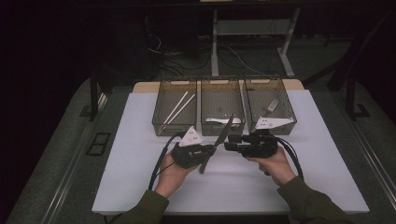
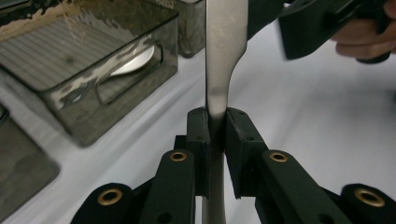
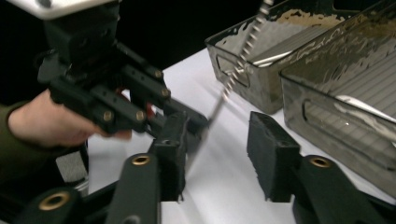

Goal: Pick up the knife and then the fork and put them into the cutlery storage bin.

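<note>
I am gripping a knife [image 1: 219, 142] in my left gripper [image 1: 205, 151] above the table [image 1: 140, 186], my right gripper [image 1: 232, 142] gaping beside it, with binning in the middle basket [image 1: 222, 88] remaining.

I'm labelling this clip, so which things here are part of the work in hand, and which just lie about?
In the work:
- left gripper, shut on the knife
- right gripper, jaws apart beside the knife, pads off it

Lying about:
- left bin with white chopsticks
- middle bin with a white utensil
- right bin with a fork
</note>
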`<move>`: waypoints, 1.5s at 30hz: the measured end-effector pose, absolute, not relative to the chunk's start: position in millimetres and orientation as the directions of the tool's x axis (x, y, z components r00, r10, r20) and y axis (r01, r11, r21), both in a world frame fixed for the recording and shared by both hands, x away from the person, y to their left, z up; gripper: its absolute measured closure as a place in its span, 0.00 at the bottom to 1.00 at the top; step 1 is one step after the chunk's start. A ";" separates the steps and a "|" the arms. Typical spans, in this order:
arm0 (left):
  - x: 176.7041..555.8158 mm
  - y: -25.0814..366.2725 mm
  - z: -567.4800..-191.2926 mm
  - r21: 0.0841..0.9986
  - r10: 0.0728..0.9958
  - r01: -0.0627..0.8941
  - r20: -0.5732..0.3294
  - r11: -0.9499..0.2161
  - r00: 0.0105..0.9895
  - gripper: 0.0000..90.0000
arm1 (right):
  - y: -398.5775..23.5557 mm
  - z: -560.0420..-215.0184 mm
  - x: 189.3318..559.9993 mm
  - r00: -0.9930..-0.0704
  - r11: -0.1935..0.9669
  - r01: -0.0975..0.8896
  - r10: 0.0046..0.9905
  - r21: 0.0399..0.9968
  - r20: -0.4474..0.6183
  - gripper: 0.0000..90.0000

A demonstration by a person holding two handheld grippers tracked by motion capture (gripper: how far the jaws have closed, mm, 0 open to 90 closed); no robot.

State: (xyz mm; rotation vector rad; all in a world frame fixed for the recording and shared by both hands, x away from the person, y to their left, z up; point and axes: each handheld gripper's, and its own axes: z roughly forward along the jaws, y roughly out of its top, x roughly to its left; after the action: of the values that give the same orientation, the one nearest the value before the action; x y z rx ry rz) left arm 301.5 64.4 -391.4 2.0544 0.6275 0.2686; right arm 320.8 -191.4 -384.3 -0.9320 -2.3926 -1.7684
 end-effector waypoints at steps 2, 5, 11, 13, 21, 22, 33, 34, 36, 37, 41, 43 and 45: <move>302.8 58.3 -391.3 0.848 0.538 0.326 -0.058 -0.418 0.841 0.88 | -189.1 -384.5 324.9 -0.818 0.168 0.478 0.441 0.862 0.368 0.72; 303.4 51.0 -391.1 0.858 0.542 0.313 -0.049 -0.407 0.839 0.88 | -187.6 -384.9 329.2 -0.813 0.157 0.483 0.445 0.861 0.375 0.83; 303.6 48.0 -392.4 0.866 0.527 0.312 -0.067 -0.391 0.847 0.88 | -189.7 -383.9 331.3 -0.814 0.135 0.481 0.436 0.866 0.384 0.98; 303.0 49.0 -392.1 0.869 0.524 0.311 -0.072 -0.385 0.849 0.88 | -189.3 -383.0 330.7 -0.817 0.139 0.477 0.435 0.868 0.379 0.98; 301.9 59.4 -394.2 0.889 0.501 0.310 -0.110 -0.337 0.859 0.72 | -192.6 -377.5 329.3 -0.823 0.134 0.460 0.435 0.878 0.365 0.98; 301.1 61.7 -395.0 0.890 0.496 0.313 -0.117 -0.332 0.860 0.70 | -193.2 -376.8 329.2 -0.824 0.136 0.457 0.437 0.879 0.361 0.98; 285.5 95.4 -398.3 0.884 0.483 0.293 -0.090 -0.364 0.871 0.42 | -211.0 -366.0 328.5 -0.814 0.158 0.429 0.495 0.889 0.305 0.98; 284.9 99.5 -399.2 0.887 0.481 0.291 -0.092 -0.359 0.872 0.41 | -213.6 -364.6 328.7 -0.811 0.155 0.428 0.500 0.890 0.303 0.98; 282.3 108.2 -400.5 0.886 0.489 0.289 -0.084 -0.363 0.868 0.38 | -218.8 -361.7 329.2 -0.804 0.149 0.428 0.513 0.892 0.300 0.98; 281.0 113.0 -401.1 0.884 0.491 0.288 -0.078 -0.368 0.868 0.37 | -221.9 -360.0 329.5 -0.802 0.150 0.426 0.520 0.892 0.295 0.98; 275.9 133.6 -404.3 0.881 0.510 0.299 -0.079 -0.366 0.856 0.30 | -236.3 -351.4 330.0 -0.786 0.143 0.421 0.551 0.896 0.281 0.98; 274.0 144.2 -406.9 0.884 0.523 0.313 -0.094 -0.347 0.847 0.27 | -244.6 -345.4 330.3 -0.778 0.138 0.415 0.566 0.899 0.272 0.98; 272.1 154.5 -410.0 0.881 0.534 0.328 -0.106 -0.340 0.839 0.23 | -254.4 -337.6 330.7 -0.768 0.133 0.401 0.588 0.906 0.254 0.98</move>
State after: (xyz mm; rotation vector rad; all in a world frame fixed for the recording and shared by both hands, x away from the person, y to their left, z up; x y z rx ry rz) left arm 272.1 154.5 -410.0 1.9565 0.6392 0.2443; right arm 330.7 -254.4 -337.6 -1.0960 -2.4817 -1.8890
